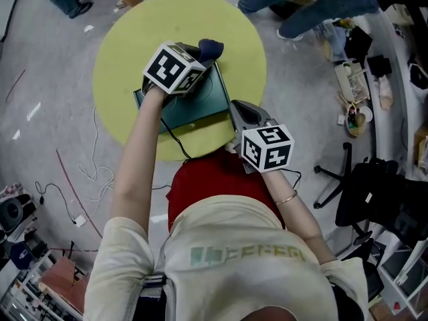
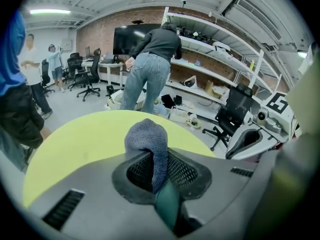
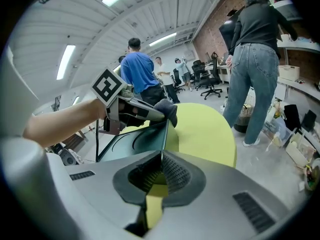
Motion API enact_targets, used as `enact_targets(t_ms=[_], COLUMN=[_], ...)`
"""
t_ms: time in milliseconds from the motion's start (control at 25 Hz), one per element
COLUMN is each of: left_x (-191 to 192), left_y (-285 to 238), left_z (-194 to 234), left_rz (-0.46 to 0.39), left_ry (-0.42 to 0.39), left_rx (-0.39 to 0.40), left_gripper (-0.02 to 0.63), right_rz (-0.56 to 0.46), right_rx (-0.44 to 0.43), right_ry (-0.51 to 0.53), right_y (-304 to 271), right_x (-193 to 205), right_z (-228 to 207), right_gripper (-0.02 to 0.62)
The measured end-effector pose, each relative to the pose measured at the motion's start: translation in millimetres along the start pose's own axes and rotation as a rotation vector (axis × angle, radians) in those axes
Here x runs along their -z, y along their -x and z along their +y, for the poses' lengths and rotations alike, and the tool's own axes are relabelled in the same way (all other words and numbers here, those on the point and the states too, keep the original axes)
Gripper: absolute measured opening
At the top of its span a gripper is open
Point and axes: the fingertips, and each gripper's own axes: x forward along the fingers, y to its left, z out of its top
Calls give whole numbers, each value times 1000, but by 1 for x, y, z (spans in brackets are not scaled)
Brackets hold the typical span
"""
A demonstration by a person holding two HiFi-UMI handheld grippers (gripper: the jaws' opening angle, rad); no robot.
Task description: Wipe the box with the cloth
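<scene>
Blue-grey cloth [image 2: 147, 139] is clamped in your left gripper [image 2: 159, 170] at the green box's [image 1: 200, 105] far edge on the yellow table [image 1: 127, 45], right gripper [image 3: 161, 165] looks pinched shut on its near corner, so brace there and drag flat, overlapping strokes.

Your cream T-shirt [image 1: 247, 273] shows faded green lettering. A thin bracelet [image 1: 286, 197] circles 1 wrist. Your grey left gripper [image 1: 199, 62] and right gripper [image 1: 235, 109] each carry 1 black-and-white marker cube.

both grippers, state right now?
Left gripper: closed, holding the cloth.
Right gripper: closed, fingers pinching the edge of the box.
</scene>
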Motion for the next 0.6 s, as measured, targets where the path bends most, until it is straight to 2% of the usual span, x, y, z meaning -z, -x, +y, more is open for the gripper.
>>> enact_targets(t_ms=[600], left_x=[49], left_y=[50], left_z=[15], left_rz=[13], left_ry=[43], left_rx=[-138], left_gripper=[64], right_rz=[24], right_rx=[-78], right_ry=[67], right_y=[-4], right_x=[10], right_z=[43], right_gripper=[38])
